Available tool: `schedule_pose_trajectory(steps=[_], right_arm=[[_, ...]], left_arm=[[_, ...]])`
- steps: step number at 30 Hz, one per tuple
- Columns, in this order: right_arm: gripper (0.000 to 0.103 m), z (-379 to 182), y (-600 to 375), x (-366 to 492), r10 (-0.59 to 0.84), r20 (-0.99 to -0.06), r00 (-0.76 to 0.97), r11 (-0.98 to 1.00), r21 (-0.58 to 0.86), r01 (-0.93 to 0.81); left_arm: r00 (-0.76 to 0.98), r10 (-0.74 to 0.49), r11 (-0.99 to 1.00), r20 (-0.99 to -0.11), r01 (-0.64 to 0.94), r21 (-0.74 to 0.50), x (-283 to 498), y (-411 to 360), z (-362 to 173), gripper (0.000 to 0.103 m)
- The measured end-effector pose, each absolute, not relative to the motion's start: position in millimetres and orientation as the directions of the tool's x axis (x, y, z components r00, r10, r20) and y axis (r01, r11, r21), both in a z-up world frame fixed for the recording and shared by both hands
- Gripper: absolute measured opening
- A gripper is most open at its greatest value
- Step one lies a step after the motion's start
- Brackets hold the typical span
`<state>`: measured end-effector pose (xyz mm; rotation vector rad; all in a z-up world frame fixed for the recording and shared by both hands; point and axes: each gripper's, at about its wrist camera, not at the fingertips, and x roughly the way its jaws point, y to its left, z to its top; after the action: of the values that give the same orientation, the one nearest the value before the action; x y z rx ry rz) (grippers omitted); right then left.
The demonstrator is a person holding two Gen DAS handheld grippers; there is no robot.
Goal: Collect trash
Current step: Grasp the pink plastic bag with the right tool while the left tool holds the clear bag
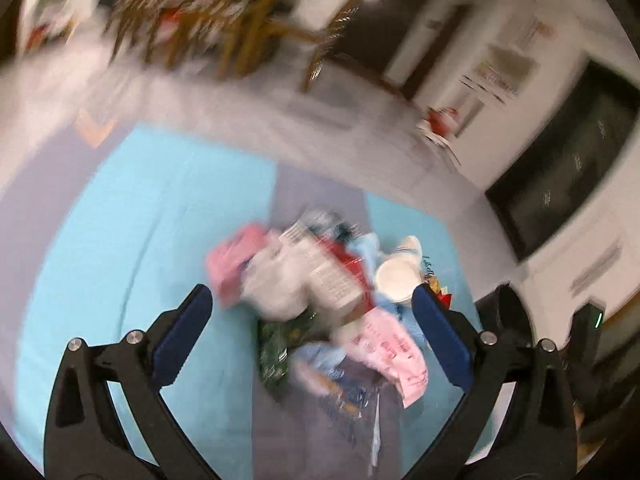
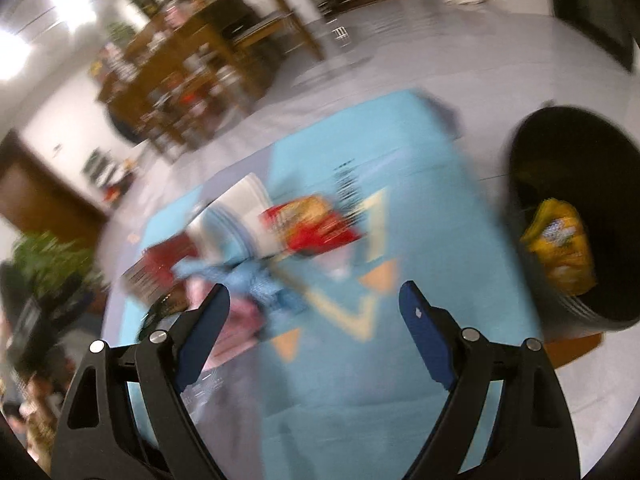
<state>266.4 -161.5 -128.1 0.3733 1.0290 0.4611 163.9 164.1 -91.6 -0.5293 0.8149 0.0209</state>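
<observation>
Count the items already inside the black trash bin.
1: a yellow snack bag lying against the inner wall of the black bin, right of the blue mat. More may be hidden in its dark bottom.

blur: trash pile (image 1: 320,300) smeared | bin (image 2: 576,216) cut off right

The left gripper (image 1: 310,302) points steeply downward with its jaws spread wide, the blue pads (image 1: 182,336) well apart and pressing on nothing. The right gripper (image 2: 314,298) is angled down in much the same way, its jaws also standing apart and its blue pads (image 2: 428,340) gripping nothing. Both views are smeared by motion blur, and neither shows the hands that carry the grippers.
</observation>
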Motion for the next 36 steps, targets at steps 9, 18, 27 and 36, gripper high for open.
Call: schedule_pose_trajectory(steps=[9, 18, 27, 36], right_arm=[[0.085, -132.8, -79.6, 252.4, 0.573, -0.757, 0.312, 0.792, 0.414, -0.449], [0.08, -148.7, -56.3, 258.6, 0.513, -0.802, 0.307, 0.807, 0.328, -0.492], [0.045, -153.3, -51.9, 253.7, 0.487, -0.818, 0.306, 0.808, 0.289, -0.513], [0.029, -139.9, -70.0, 245.5, 0.53, -0.786, 0.319, 0.805, 0.346, -0.482]], left_arm=[[0.508, -0.385, 0.818, -0.77, -0.199, -0.54, 156.9, 133.7, -141.3, 0.099], [0.418, -0.418, 0.81, -0.806, -0.229, -0.539, 159.7, 116.5, -177.8, 0.081], [0.407, -0.432, 0.816, -0.804, -0.204, -0.542, 162.3, 98.2, -190.0, 0.019], [0.447, -0.431, 0.836, -0.784, -0.128, -0.533, 160.7, 77.4, -169.7, 0.007]])
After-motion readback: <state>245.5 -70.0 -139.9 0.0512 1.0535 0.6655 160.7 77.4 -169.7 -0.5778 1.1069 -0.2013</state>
